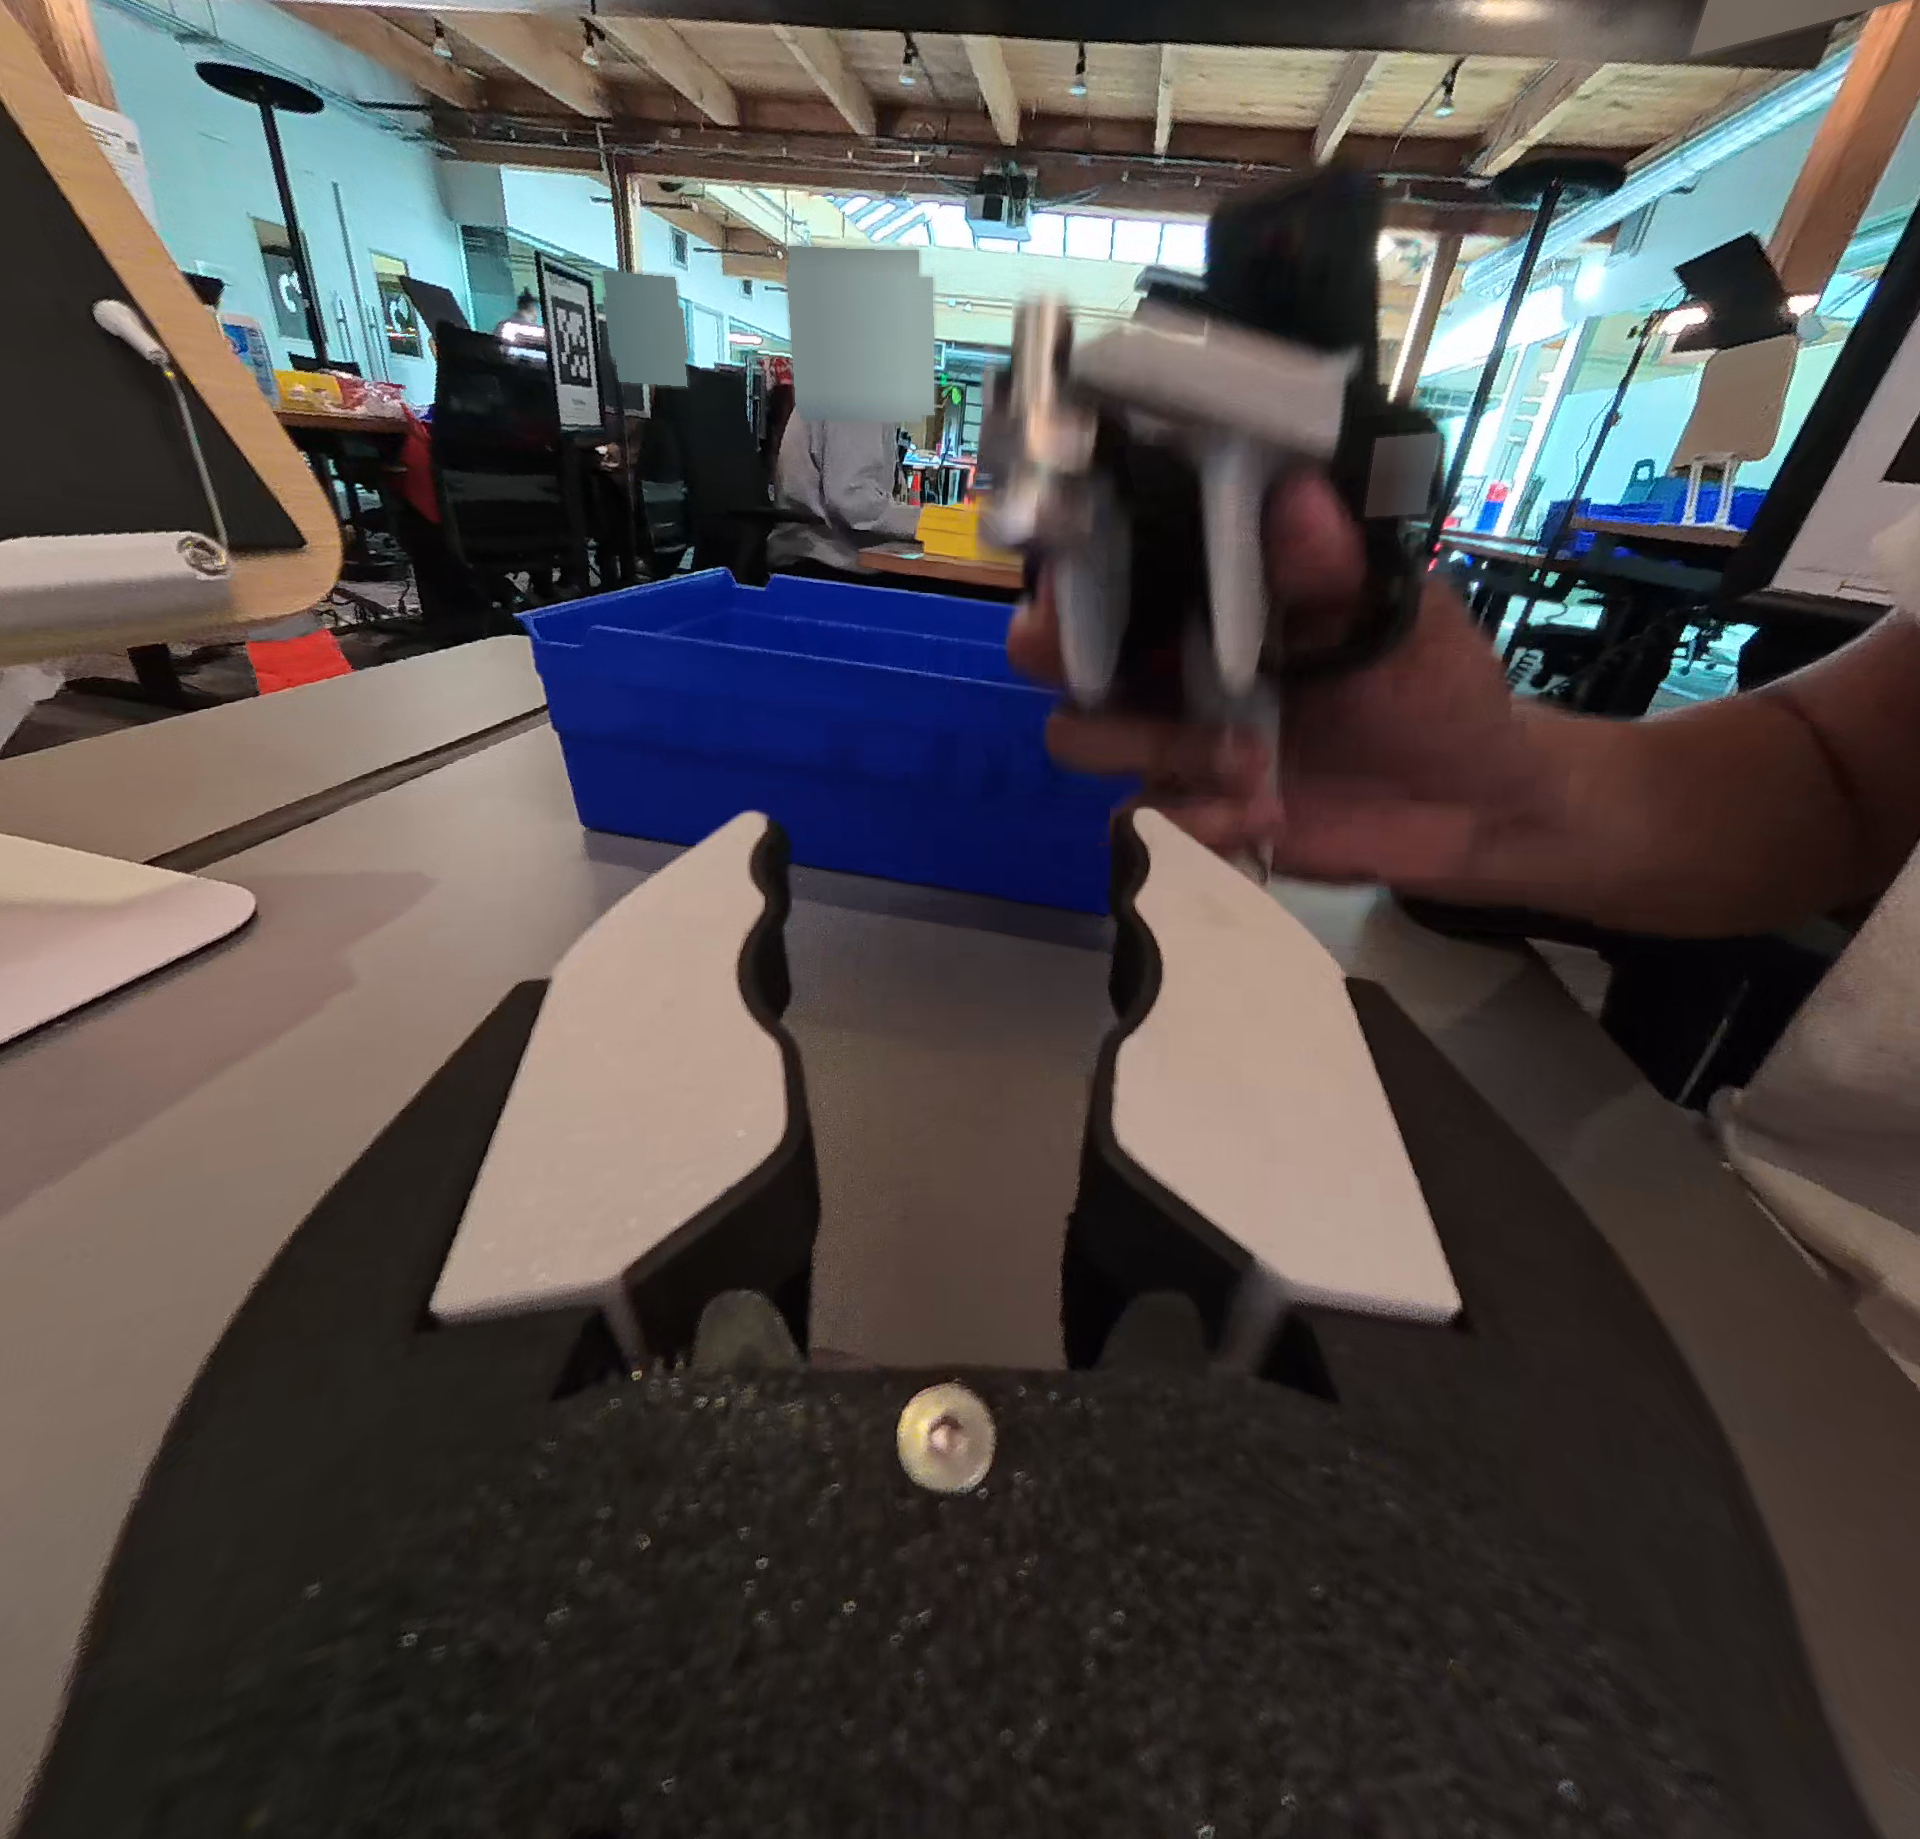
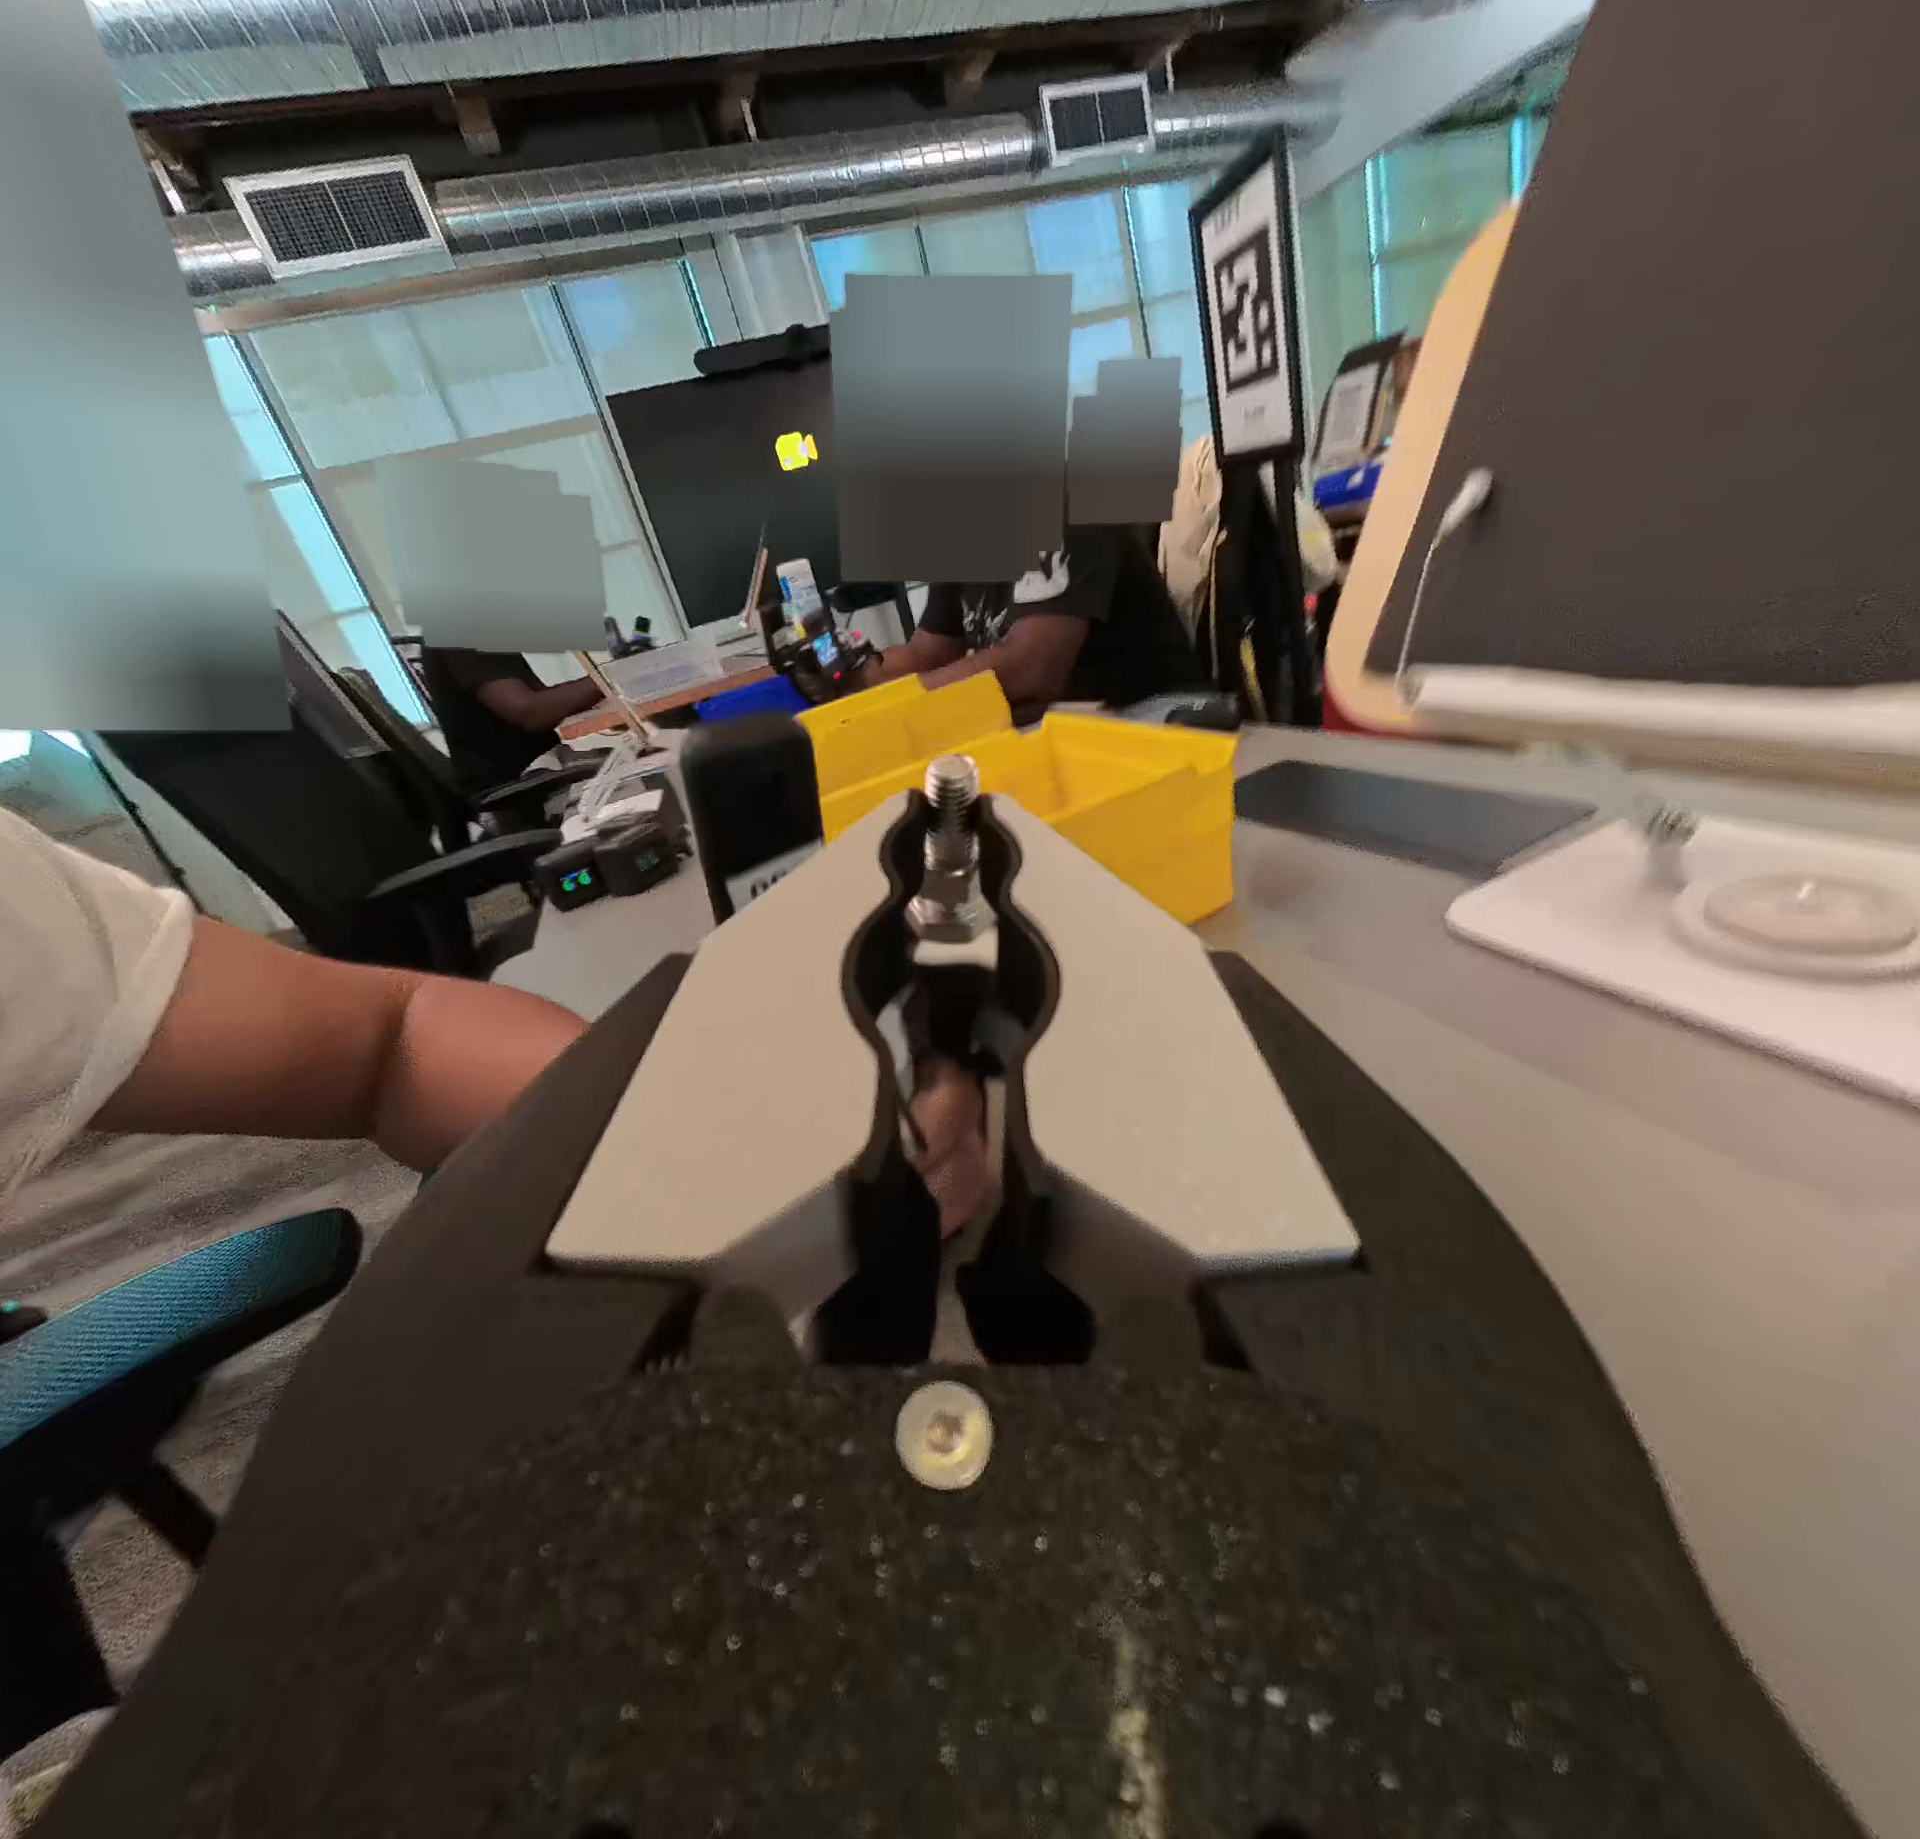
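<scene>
In the right wrist view, my right gripper (image 2: 951, 802) is shut on a silver threaded bolt (image 2: 948, 844). The pads press its shank from both sides; the threaded end sticks out past the fingertips and the hex head sits inside the jaws. In the left wrist view, my left gripper (image 1: 951, 839) is open and empty above the grey table (image 1: 312, 1010), with a blue bin (image 1: 810, 719) just beyond its fingertips. The right gripper also shows there (image 1: 1164, 636), blurred, held in a hand (image 1: 1382, 750) to the upper right, fingers pointing down.
A yellow bin (image 2: 1132, 813) and a black device (image 2: 748, 813) stand on the table beyond the right gripper. A white stand base (image 2: 1662, 916) lies at the right, and also shows in the left wrist view (image 1: 94, 927). A person's arm (image 2: 312, 1041) crosses at left. People sit at desks behind. The grippers' ends are close to 7 cm from one another.
</scene>
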A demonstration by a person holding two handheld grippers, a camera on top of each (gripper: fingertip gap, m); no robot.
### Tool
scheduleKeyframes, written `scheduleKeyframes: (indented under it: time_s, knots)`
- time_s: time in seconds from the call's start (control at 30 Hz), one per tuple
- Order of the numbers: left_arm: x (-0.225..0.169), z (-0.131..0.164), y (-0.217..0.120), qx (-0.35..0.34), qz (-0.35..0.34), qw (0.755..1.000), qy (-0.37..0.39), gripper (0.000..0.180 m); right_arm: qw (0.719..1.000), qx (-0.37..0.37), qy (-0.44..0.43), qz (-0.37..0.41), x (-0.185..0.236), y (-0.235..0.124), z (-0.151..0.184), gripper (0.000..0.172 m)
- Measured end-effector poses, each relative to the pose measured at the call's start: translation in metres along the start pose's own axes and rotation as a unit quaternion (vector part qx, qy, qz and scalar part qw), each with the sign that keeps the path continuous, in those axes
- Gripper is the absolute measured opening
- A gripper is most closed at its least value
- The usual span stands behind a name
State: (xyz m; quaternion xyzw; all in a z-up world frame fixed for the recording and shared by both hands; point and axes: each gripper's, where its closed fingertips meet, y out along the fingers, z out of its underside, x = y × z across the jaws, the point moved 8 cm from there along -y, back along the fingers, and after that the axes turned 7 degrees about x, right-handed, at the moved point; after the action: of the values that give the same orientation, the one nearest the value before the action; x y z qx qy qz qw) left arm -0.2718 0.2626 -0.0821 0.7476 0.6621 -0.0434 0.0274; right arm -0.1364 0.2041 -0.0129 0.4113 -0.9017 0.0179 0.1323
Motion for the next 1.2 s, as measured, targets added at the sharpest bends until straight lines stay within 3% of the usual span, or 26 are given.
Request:
scheduleKeyframes:
  time_s: [0.1,0.17,0.23,0.33,0.47,0.57,0.67,0.8,0.97,1.03,1.1,1.2]
  knots:
    - [-0.004,0.001,0.002,0.009,0.004,1.000,0.018,0.055,0.993,0.044,-0.092,0.063,-0.008,-0.025,-0.060,0.009]
    - [-0.007,0.002,0.003,0.015,0.004,0.999,0.031,0.052,0.978,0.142,-0.111,0.109,-0.034,-0.046,-0.087,0.009]
    - [-0.009,0.002,0.004,0.018,0.002,0.999,0.039,0.048,0.940,0.282,-0.095,0.167,-0.072,-0.076,-0.089,0.009]
    - [-0.008,0.002,0.003,0.015,0.004,0.999,0.036,0.045,0.834,0.502,0.005,0.230,-0.118,-0.131,-0.049,0.009]
    - [-0.003,0.000,0.000,0.000,0.007,1.000,0.009,0.044,0.676,0.685,0.038,0.270,-0.139,-0.198,0.007,0.009]
    - [0.004,-0.001,-0.002,-0.010,0.011,1.000,-0.027,0.044,0.617,0.739,0.086,0.258,-0.144,-0.219,0.035,0.009]
    - [0.008,-0.001,-0.002,-0.016,0.027,0.998,-0.062,0.044,0.596,0.756,0.103,0.248,-0.148,-0.222,0.049,0.009]
    - [0.003,0.000,0.000,-0.005,0.022,0.999,-0.040,0.045,0.580,0.765,0.099,0.261,-0.152,-0.221,0.050,0.009]
    - [-0.012,0.002,0.006,0.019,0.021,0.999,0.026,0.044,0.571,0.763,0.053,0.298,-0.152,-0.226,0.039,0.022]
    - [-0.020,0.004,0.008,0.032,0.014,0.997,0.064,0.042,0.597,0.735,0.014,0.321,-0.145,-0.226,0.018,0.027]
    - [-0.025,0.006,0.010,0.040,-0.002,0.995,0.086,0.036,0.678,0.658,-0.013,0.328,-0.133,-0.211,-0.007,0.033]
    - [-0.028,0.005,0.012,0.066,-0.034,0.996,0.049,0.036,0.851,0.465,-0.056,0.237,-0.092,-0.162,-0.034,0.041]
